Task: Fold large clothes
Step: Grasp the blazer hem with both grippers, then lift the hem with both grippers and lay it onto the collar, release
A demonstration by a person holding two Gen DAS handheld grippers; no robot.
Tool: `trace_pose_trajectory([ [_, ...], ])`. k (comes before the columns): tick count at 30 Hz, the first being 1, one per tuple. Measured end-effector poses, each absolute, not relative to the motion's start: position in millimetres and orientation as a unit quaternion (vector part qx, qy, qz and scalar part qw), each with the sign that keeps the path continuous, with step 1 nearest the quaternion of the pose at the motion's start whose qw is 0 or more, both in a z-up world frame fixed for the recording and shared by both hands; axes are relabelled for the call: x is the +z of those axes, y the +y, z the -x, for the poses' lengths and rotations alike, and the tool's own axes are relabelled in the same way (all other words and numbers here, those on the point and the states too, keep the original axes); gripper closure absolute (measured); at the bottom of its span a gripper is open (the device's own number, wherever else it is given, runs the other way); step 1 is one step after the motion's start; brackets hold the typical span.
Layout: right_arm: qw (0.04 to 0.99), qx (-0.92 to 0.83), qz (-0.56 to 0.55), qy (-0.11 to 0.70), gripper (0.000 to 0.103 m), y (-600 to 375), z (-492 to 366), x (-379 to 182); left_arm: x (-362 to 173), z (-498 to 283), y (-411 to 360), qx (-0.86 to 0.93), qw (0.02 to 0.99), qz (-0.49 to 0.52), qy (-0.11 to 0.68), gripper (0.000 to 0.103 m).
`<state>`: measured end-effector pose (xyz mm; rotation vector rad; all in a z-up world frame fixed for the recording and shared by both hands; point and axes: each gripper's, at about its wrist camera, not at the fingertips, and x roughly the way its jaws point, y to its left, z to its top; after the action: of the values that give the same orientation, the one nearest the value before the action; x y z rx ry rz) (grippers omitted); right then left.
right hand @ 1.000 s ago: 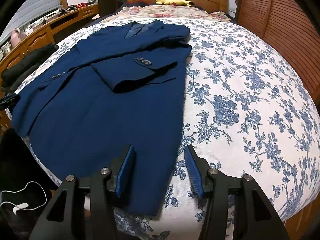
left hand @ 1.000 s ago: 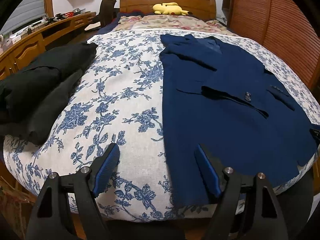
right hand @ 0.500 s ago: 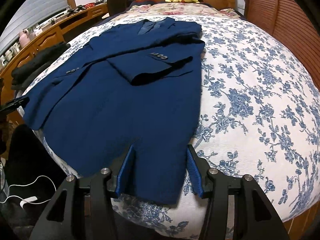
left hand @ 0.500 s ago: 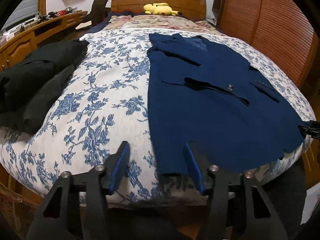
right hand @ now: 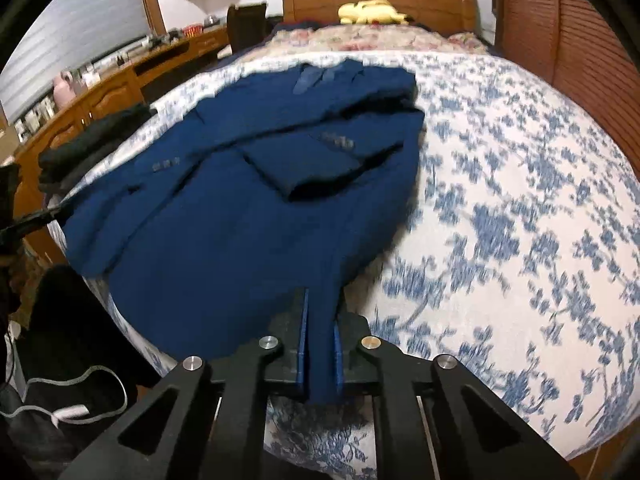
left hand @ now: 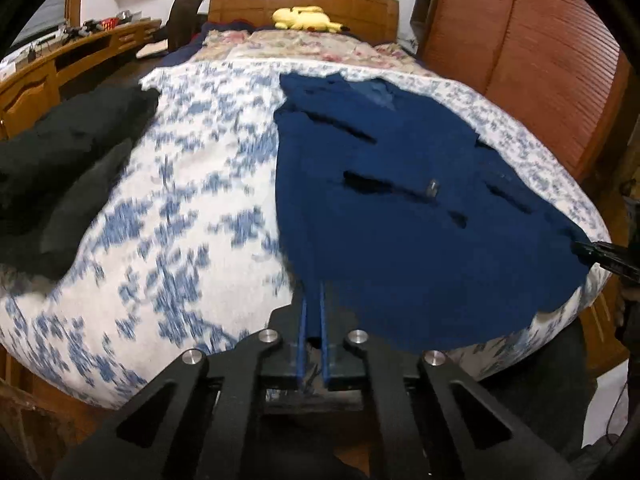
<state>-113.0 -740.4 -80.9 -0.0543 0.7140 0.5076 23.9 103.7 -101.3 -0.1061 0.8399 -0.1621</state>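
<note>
Floral bedding [left hand: 180, 208] fills the left wrist view, with a blue jacket [left hand: 400, 220] spread flat on the bed's right half and dark clothes [left hand: 60, 168] heaped at its left edge. The left tongs [left hand: 313, 312] are pressed together on the jacket's near hem corner. Only a thin edge of cloth sits between the pads, so I judge it could slip out when the hem is lifted, and the fold would land crooked. The right tongs' tips [left hand: 600, 254] show at the jacket's far hem corner. A yellow plush toy [left hand: 306, 18] lies by the headboard. No label or writing can be read; the picture is blurred.

Wooden cabinets [right hand: 80, 100] line the wall in the right wrist view, and the jacket [right hand: 240, 208] lies on the bed's left half. The right tongs [right hand: 320, 344] are closing, with a strip of hem pinched between the pads. The folded sleeve [right hand: 316, 160] rests loose on the front; a quick or uneven pull by the two hands could shake it open or drag the jacket over the bedding. The button rows are blurred and no brand shows.
</note>
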Motion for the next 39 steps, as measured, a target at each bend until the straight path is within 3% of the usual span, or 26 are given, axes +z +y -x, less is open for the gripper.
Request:
trace_pose_trajectory([
  [13,0.939,0.25,-0.011,0.235,0.095,-754.1,118.2,23.0,22.7,-31.0,83.7,-0.094,0.945,0.014,0.312,0.098],
  [25,0.951,0.274,-0.003,0.141,0.095,-766.1,201.1,96.9,130.6,11.8,65.1,-0.113,0.97,-0.005,0.215,0.098],
  [33,0.954,0.289,0.006,0.077,0.095,-789.2,259.9,116.0,185.0,55.9,59.2,-0.126,0.979,-0.013,0.16,0.098],
  [39,0.956,0.28,0.017,0.084,0.095,-796.0,235.5,91.0,180.4,36.3,62.0,-0.108,0.98,-0.017,0.166,0.098],
])
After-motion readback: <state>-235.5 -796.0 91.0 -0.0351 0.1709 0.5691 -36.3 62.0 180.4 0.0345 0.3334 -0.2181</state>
